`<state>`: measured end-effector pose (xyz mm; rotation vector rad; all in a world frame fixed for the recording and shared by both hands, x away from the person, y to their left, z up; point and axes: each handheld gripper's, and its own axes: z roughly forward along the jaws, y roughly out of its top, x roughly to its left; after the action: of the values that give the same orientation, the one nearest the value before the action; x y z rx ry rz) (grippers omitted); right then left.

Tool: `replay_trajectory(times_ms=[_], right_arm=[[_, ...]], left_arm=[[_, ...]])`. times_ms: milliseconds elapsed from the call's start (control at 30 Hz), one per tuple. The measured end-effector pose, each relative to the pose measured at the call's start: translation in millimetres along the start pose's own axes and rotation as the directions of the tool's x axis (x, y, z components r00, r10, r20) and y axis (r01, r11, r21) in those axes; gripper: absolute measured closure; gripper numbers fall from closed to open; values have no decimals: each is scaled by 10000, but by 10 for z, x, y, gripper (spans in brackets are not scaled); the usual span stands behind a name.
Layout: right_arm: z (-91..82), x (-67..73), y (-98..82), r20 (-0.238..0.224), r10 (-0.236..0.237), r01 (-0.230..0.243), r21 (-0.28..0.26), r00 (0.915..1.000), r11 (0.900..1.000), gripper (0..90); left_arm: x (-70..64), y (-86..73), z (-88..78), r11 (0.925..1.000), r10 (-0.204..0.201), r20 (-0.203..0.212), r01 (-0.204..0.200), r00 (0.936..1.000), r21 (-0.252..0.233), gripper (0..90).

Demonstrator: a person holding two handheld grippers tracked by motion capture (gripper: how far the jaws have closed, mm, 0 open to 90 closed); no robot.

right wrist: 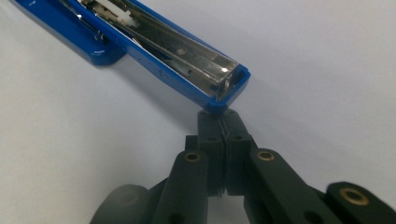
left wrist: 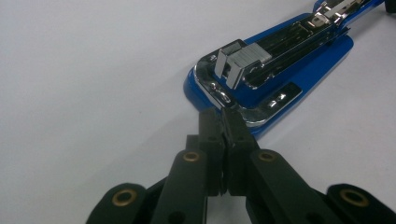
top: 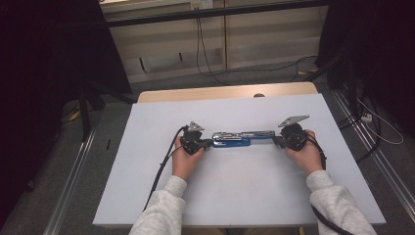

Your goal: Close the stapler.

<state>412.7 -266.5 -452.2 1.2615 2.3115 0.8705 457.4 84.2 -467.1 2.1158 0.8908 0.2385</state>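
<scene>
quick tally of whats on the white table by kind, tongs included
blue stapler, folded open flat: 1
black tongs, jaws shut, one at each end of the stapler: 2, left tongs and right tongs
total: 3

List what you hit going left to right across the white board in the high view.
Left cable → person's left hand → left tool, shut → blue stapler, opened flat → right tool, shut → person's right hand.
</scene>
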Motion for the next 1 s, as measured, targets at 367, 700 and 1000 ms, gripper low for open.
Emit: replay_trajectory(times_ms=[367, 700, 1000], right_arm=[[-137, 72, 152, -184, -233, 207, -1293, 9996, 9914, 869], [-89, 97, 95, -846, 421, -538, -1416, 9955, 9885, 574], [-172, 157, 22, -1341, 675, -882, -1553, 9887, 9839, 343]], left_arm=[[-10, 5, -3, 9996, 259, -176, -257, 9995, 99, 879], [38, -10, -54, 10000, -14, -653, 9, 9979, -82, 698], [131, -79, -410, 9955, -620, -320, 596, 9976, -733, 387]])
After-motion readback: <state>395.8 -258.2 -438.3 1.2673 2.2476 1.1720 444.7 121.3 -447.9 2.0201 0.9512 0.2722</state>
